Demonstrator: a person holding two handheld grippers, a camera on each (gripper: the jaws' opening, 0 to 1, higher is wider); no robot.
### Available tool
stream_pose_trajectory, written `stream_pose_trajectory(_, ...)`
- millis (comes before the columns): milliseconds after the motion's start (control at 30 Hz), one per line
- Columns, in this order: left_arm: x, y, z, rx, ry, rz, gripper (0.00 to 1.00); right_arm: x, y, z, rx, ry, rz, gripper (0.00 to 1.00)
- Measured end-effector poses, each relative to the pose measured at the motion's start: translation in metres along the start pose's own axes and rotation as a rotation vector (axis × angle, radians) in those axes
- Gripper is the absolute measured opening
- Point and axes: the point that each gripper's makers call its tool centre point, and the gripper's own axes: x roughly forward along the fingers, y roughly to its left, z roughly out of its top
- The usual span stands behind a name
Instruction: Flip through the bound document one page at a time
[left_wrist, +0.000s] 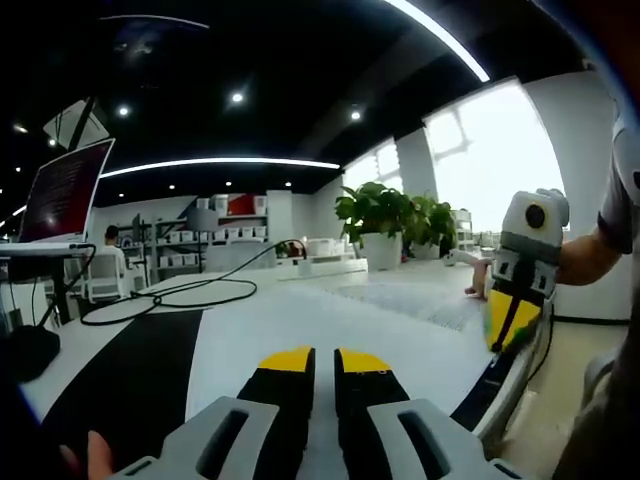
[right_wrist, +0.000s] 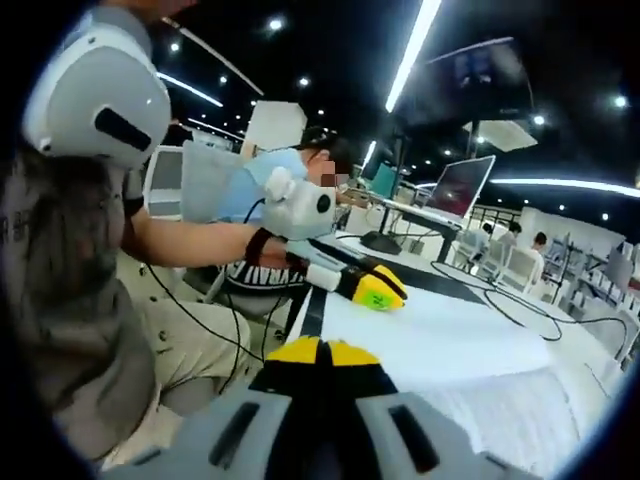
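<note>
My left gripper (left_wrist: 325, 362) rises from the bottom of the left gripper view over a white table (left_wrist: 300, 320). Its yellow-tipped jaws stand side by side with only a thin slit and nothing between them. The right gripper (left_wrist: 512, 325) comes in from the right, held in a hand beyond the table's edge, tips together. In the right gripper view my right gripper (right_wrist: 322, 350) is shut and empty. Ahead of it the left gripper (right_wrist: 378, 290) hovers just above a flat white sheet-like surface (right_wrist: 450, 345). I cannot tell whether that surface is the bound document.
A black stripe (left_wrist: 130, 370) runs across the white table, with black cables (left_wrist: 170, 295) behind it. A laptop (left_wrist: 62, 195) stands at the left. A person (right_wrist: 90, 300) sits by the table edge; others sit further back. Potted plants (left_wrist: 385, 215) and shelves stand behind.
</note>
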Motion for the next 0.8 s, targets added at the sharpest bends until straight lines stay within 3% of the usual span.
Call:
stream_pose_trajectory(133, -0.001, 0.0, -0.001, -0.002, 0.002, -0.001, 0.1, -0.005, -0.008, 0.006, 0.09, -0.035, -0.036, 0.01)
stream_pose_trajectory(267, -0.002, -0.001, -0.001, -0.003, 0.002, -0.002, 0.1, -0.023, -0.026, 0.021, 0.177, -0.131, -0.138, 0.01)
stream_pose_trajectory(333, -0.002, 0.0, -0.001, 0.0, 0.0, -0.001, 0.1, -0.043, -0.04, 0.024, 0.209, -0.184, -0.234, 0.01)
stream_pose_trajectory(433, -0.002, 0.0, 0.0, 0.006, -0.005, 0.0, 0.1, -0.076, -0.053, 0.013, 0.185, -0.182, -0.373, 0.01)
stream_pose_trajectory(667, -0.002, 0.001, -0.002, 0.007, -0.005, -0.002, 0.1, -0.157, -0.061, -0.009, 0.225, -0.161, -0.562, 0.01)
stream_pose_trajectory(800, -0.002, 0.001, -0.003, -0.016, 0.002, -0.001, 0.1, -0.196, -0.069, -0.016, 0.22, -0.181, -0.673, 0.01)
